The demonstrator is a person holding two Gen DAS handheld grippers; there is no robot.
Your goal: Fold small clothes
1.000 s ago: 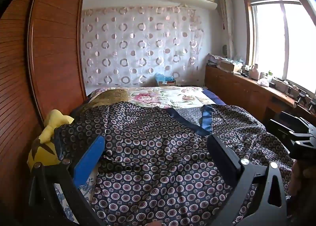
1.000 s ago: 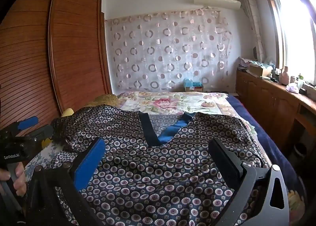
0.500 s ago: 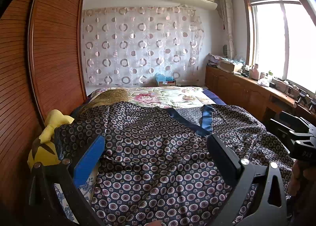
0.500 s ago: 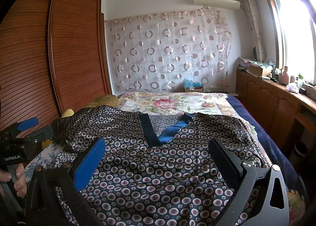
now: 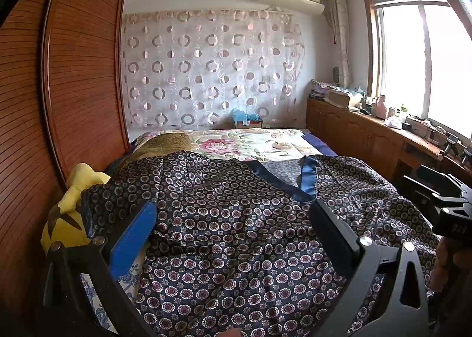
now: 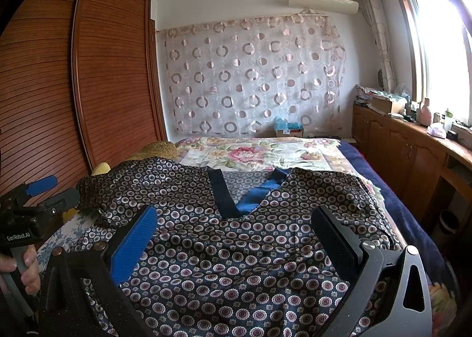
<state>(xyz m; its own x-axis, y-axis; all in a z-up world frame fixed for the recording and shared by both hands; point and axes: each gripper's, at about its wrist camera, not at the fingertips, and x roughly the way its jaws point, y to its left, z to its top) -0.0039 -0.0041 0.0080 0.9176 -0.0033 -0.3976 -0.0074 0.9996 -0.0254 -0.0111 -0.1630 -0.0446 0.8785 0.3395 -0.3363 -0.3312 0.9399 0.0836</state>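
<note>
Navy patterned garment (image 5: 236, 236) lies spread beneath both open hand-held grippers.

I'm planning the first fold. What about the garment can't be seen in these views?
- Patterned top: hem cut off by the bottom edge, both views.
- Its left sleeve end: hidden behind the left gripper finger, left wrist view.
- Its right edge: covered by the right gripper finger, right wrist view.

One patterned garment (image 5: 236, 236) lies spread on one bed (image 5: 265, 142). Two tools hover over the garment: the left tool (image 5: 233, 231) and the right tool (image 6: 236, 233). One yellow plush toy (image 5: 67, 219) sits beside the garment's left edge.
</note>
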